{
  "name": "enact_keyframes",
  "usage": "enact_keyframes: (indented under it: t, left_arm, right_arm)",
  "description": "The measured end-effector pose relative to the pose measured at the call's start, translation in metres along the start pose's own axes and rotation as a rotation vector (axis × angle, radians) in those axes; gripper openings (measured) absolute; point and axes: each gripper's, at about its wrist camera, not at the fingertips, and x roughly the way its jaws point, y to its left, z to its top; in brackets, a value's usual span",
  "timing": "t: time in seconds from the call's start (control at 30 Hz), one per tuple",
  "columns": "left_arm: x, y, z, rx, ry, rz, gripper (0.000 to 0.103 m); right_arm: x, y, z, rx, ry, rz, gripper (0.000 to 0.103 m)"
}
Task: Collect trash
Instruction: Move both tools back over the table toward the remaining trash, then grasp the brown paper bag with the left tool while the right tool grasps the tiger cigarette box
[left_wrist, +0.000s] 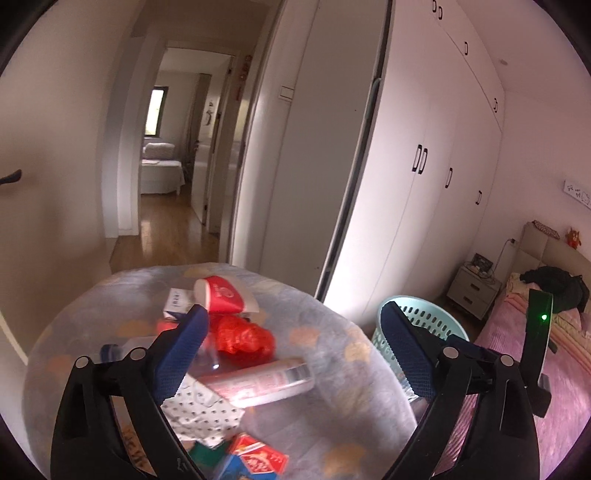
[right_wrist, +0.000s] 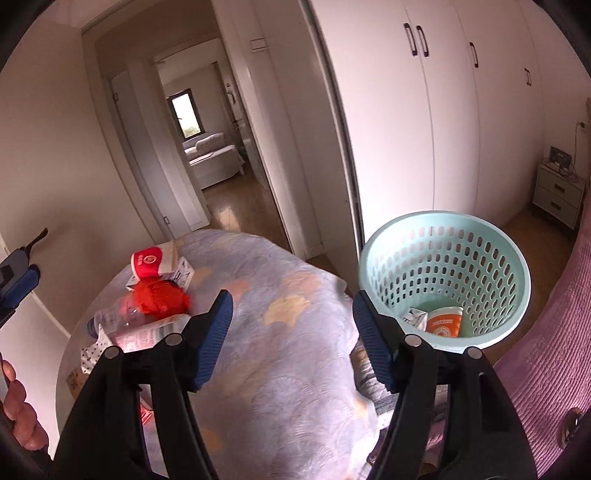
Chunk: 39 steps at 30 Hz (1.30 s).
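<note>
Trash lies on a round table covered in a grey-blue cloth: a red paper cup, a crumpled red bag, a clear plastic bottle, a pink-labelled tube, dotted paper and a red carton. My left gripper is open and empty above the pile. My right gripper is open and empty over the cloth, with the pile to its left. A mint perforated basket to its right holds an orange cup and a small carton.
The basket also shows in the left wrist view beside the table. A pink bed is at right, with a nightstand and white wardrobes behind. An open doorway leads to a hallway.
</note>
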Motion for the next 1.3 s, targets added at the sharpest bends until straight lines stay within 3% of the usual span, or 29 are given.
enact_keyframes:
  t: [0.17,0.43,0.67,0.73,0.93,1.07,1.2,1.3]
  left_arm:
    - [-0.022,0.025,-0.016,0.021,0.009,0.079,0.092]
    - [-0.043,0.093,-0.054,-0.058,0.091,0.178,0.091]
    - [-0.031,0.144,-0.093,-0.169,0.244,0.081,0.089]
    - [-0.017,0.144,-0.097,-0.152,0.292,0.077,0.087]
    - [0.011,0.122,-0.103,0.041,0.38,0.136,0.085]
    - [0.021,0.122,-0.105,0.057,0.395,0.122,0.076]
    - [0.024,0.131,-0.11,0.003,0.413,0.082,0.055]
    - [0.021,0.133,-0.112,-0.004,0.406,0.097,0.04]
  right_arm:
    - [0.001,0.041,-0.017,-0.065,0.015,0.058,0.064]
    - [0.013,0.085,-0.045,-0.134,0.069,0.136,0.064]
    - [0.026,0.119,-0.066,-0.186,0.151,0.232,0.064]
    - [0.027,0.125,-0.069,-0.2,0.163,0.24,0.064]
    - [0.028,0.132,-0.075,-0.215,0.192,0.262,0.064]
    - [0.032,0.136,-0.078,-0.216,0.218,0.276,0.064]
    - [0.031,0.144,-0.085,-0.233,0.231,0.282,0.064]
    - [0.03,0.153,-0.089,-0.245,0.242,0.286,0.064]
